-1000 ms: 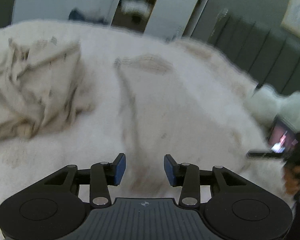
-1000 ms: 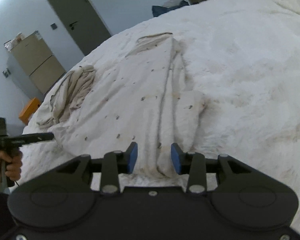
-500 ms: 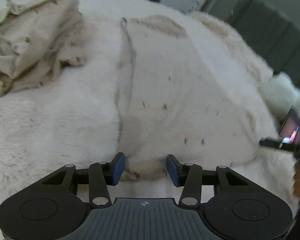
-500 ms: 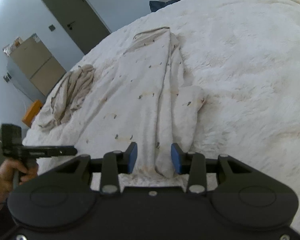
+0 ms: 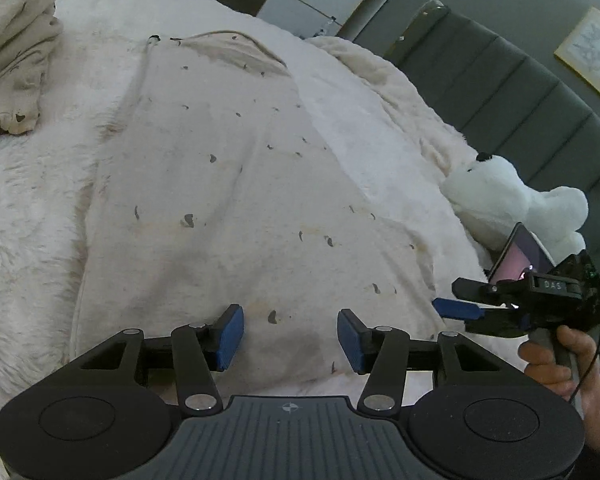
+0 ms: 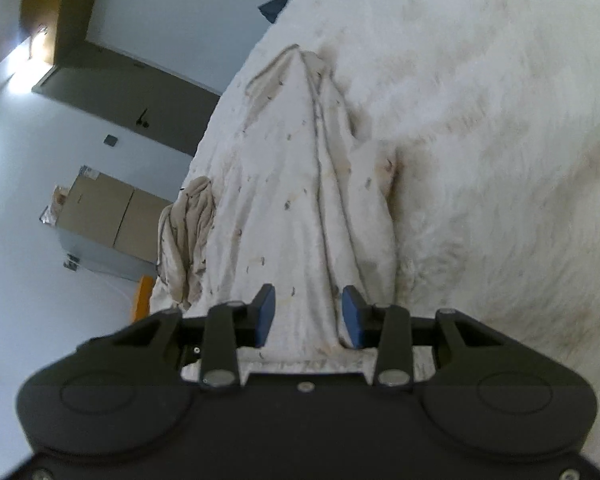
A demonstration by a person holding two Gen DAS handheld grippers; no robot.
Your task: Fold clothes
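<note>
A cream garment [image 5: 228,184] with small dark specks lies spread flat on the white fluffy bed cover [image 5: 28,208]. My left gripper [image 5: 289,320] hovers over its near hem, jaws opening, with only flat fabric showing between the pads. In the left wrist view a hand holds my right gripper [image 5: 446,306] at the garment's near right edge. In the right wrist view the garment [image 6: 296,184] runs away from me with a folded ridge along its right side. My right gripper [image 6: 307,300] stands open over that near hem, pads clear of the cloth.
A second crumpled cream garment [image 5: 12,64] lies at the far left of the bed, also visible as a crumpled cream heap [image 6: 186,236]. A white plush toy [image 5: 512,200] sits by the grey headboard [image 5: 520,92]. Beyond the bed stand a cabinet [image 6: 108,216] and a dark door [image 6: 140,96].
The left gripper has come lower and closer to the garment's near hem, and its jaws stand wider. The right gripper has rolled and moved down toward the hem.
</note>
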